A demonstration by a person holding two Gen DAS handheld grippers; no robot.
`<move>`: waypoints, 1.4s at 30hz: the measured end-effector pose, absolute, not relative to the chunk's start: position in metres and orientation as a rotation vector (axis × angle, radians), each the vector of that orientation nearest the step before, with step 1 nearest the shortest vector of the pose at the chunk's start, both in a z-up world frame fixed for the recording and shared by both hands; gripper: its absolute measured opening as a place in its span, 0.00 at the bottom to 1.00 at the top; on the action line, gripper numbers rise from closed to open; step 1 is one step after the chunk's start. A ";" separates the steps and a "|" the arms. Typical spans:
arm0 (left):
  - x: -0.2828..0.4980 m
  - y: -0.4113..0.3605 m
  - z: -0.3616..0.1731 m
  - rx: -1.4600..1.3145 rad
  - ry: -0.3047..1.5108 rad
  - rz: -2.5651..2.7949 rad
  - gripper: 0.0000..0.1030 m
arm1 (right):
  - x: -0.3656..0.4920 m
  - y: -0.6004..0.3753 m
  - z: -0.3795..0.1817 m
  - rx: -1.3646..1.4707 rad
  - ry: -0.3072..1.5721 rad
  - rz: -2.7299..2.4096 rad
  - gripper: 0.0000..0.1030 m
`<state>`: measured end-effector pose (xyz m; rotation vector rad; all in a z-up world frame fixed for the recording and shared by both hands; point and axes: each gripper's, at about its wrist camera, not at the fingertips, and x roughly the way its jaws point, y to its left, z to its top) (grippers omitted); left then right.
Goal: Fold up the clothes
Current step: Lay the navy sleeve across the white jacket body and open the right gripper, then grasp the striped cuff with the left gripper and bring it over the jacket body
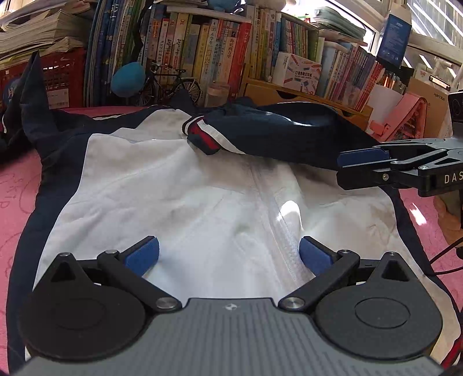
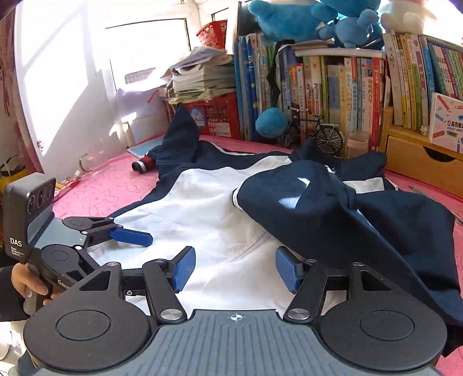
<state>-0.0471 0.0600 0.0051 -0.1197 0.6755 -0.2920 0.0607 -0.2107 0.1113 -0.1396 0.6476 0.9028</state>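
Lying spread across the pink cover, filling mid-frame: white-and-navy jacket, right sleeve flopped over its chest. Hovering with jaws apart and empty: left gripper, right gripper. Possibly risking a lopsided fold, with that sleeve bunching and sliding.

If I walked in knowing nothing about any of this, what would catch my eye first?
Probably the white and navy jacket spread across the pink table cover, with one navy sleeve folded over its front. Next, the two hand-held grippers with blue pads, left gripper and right gripper, both open over the white cloth. Behind them, a crammed bookshelf and blue plush toys fill the back.
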 end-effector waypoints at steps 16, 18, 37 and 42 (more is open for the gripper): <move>-0.070 0.122 0.058 -0.423 0.562 -0.290 1.00 | 0.180 -0.213 0.103 0.290 0.774 0.798 0.79; -0.071 0.137 0.066 -0.497 0.524 -0.321 1.00 | 0.153 -0.184 0.096 0.173 0.748 0.899 0.77; 0.076 0.008 0.059 -0.188 0.810 -0.230 1.00 | -0.003 -0.147 0.075 -0.447 0.579 1.092 0.91; 0.081 -0.019 0.029 0.051 0.814 -0.131 0.74 | -0.005 -0.151 0.072 -0.446 0.581 1.083 0.93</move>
